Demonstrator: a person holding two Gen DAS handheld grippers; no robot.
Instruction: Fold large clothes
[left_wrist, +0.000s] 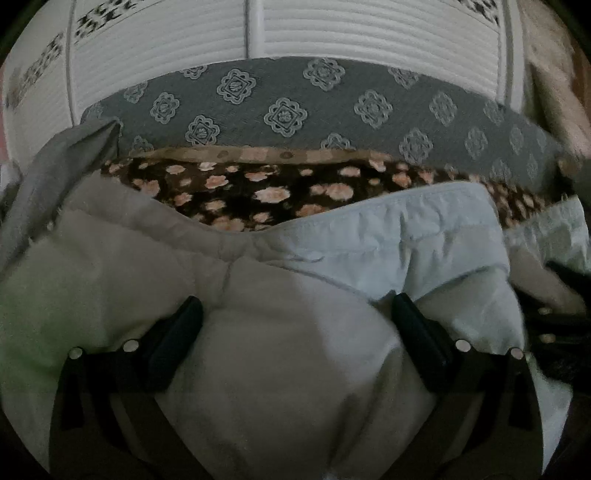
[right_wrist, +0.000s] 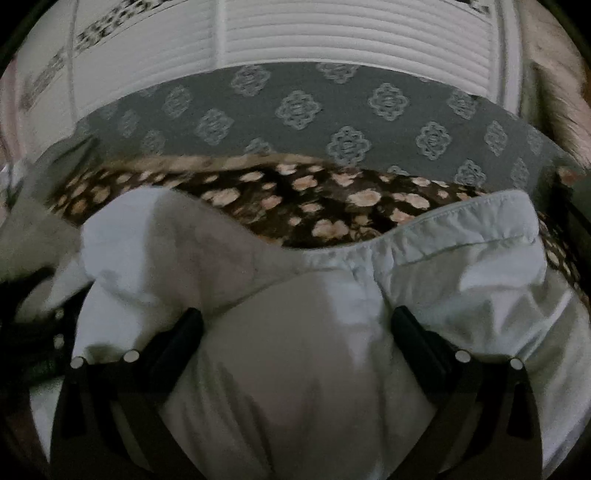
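Both grippers, left (left_wrist: 297, 314) and right (right_wrist: 297, 325), gape wide around bunched white garment (left_wrist: 295, 369), floral blanket (left_wrist: 258, 192) just beyond.

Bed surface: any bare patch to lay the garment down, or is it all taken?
Free: the grey bedspread strip between the white headboard and the floral blanket. The blanket band itself is flat and uncovered. Crowded: near side, where the white garment bulges between both open grippers, left gripper, right gripper.

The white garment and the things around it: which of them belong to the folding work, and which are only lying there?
For the job: white garment, left gripper, right gripper.

Only lying there: flowered blanket, grey patterned cover, white slatted board.
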